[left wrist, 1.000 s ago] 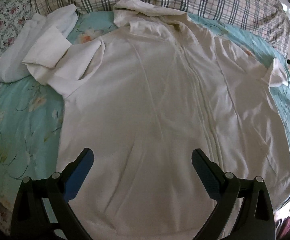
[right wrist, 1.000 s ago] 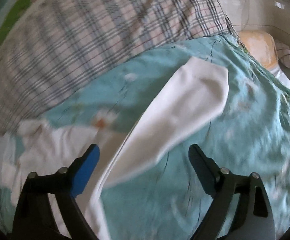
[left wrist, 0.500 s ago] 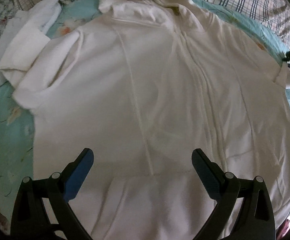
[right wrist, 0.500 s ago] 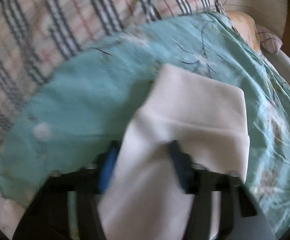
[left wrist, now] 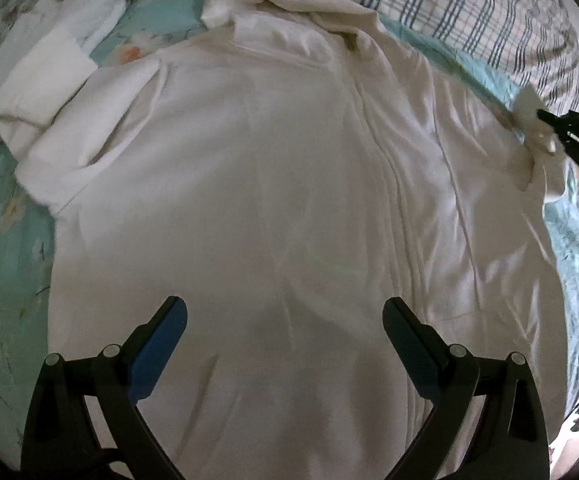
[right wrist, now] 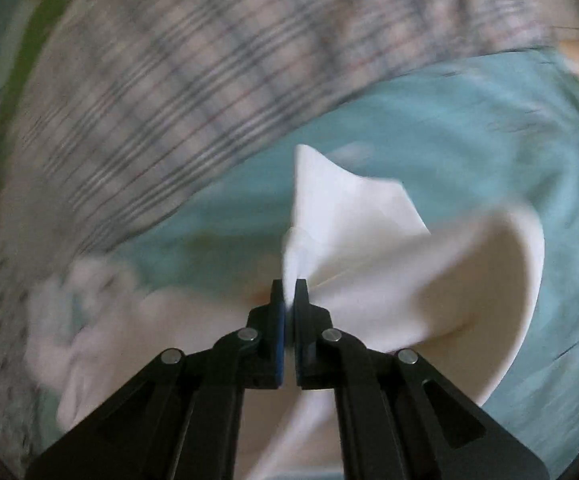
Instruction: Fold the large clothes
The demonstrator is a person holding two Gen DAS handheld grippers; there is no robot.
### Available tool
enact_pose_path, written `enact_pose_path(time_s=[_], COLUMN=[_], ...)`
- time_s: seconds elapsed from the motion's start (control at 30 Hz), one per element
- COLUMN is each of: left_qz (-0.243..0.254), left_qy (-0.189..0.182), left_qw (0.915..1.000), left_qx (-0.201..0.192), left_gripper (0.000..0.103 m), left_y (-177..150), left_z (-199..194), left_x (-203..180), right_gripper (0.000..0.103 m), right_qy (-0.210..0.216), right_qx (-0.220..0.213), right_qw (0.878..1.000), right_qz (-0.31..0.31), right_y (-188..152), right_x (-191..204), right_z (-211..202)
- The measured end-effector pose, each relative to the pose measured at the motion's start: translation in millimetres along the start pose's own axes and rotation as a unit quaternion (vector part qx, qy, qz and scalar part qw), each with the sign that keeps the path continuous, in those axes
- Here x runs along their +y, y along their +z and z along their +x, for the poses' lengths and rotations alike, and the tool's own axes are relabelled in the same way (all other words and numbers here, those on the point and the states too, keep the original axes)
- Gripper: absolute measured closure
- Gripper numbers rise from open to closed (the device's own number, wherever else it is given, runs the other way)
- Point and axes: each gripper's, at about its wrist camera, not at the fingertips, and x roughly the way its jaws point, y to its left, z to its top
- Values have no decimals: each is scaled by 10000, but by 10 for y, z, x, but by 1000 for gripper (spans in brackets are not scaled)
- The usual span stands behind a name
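- your right wrist view is smeared with motion blur: the plaid quilt (right wrist: 169, 92) at 11 o'clock and the white heap at 8 o'clock are hard to read there.
- in the left wrist view the right gripper (left wrist: 545, 116) is cut off by the frame edge at 3 o'clock; only its dark tip shows, touching the sleeve cuff (left wrist: 529, 100).
- the jacket's hem runs out of view at 6 o'clock, behind your left gripper (left wrist: 285, 316).
- one white zip jacket (left wrist: 273, 184) lies spread flat on the bed (left wrist: 5, 248), collar toward 12 o'clock, zipper running down the middle.
- two sleeves: one bunched and doubled over at 10 o'clock, the other lifted at 2 to 3 o'clock.
- one more white folded cloth (left wrist: 49, 64) lies at 10 o'clock, just beside the bunched sleeve.
- your left fingers (left wrist: 161, 340) stand wide apart above the lower jacket, gripping nothing.
- your right gripper (right wrist: 288, 300) is pinched tight on the sleeve cuff (right wrist: 369, 248), which fans out white toward 1 o'clock above the teal sheet.
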Motion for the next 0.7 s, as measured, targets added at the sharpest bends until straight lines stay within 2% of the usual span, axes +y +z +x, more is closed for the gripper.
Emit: enact_pose_path(time_s=[0.13,0.27,0.4,0.47,0.5,0.57,0.6,0.63,0.7], left_qz=[-423,-783,-978,-980,-983,-900,-851,-718,-509], left_qy=[-427,-847,-1086,-1219,-1311,-1483,-1527,-1560,-1495], left_qw=[9982,9931,9890,9874,9862,9847,9844,9850,9874], left_qx=[-90,-228,-245,-222,-234,-190,-178,-148,-109], left_gripper=[4,4,4,4,4,4,4,4,4], left_y=[-89,-146,-148,-106,-67,71,151,285,489], left_z=[-159,-298,-342,-333,-334,-269,-240,-176,-36], left_x=[255,504,693,734,769,779,760,716,652], right_gripper=[99,99,99,99,96,96,91,79,64], right_qy=[1059,1769,1988,2088,2146,2109,2027,1968,1903], right_qx=[382,954,1481,1806,2079,2357,2481,2556,2532], right_qw=[9924,9712,9553,9462,9378,9298,9276,9270,9303], right_qz=[-495,-1280,-1609,-1688,-1768,-1884,-1923,-1911,-1850], right_y=[-533,-1177,-1670,-1803,-1954,-2037,-2119,-2153,-2178], right_x=[796,1655,2053,2116,2156,2172,2150,2119,2020], right_z=[374,756,1120,1289,1342,1459,1459,1470,1362])
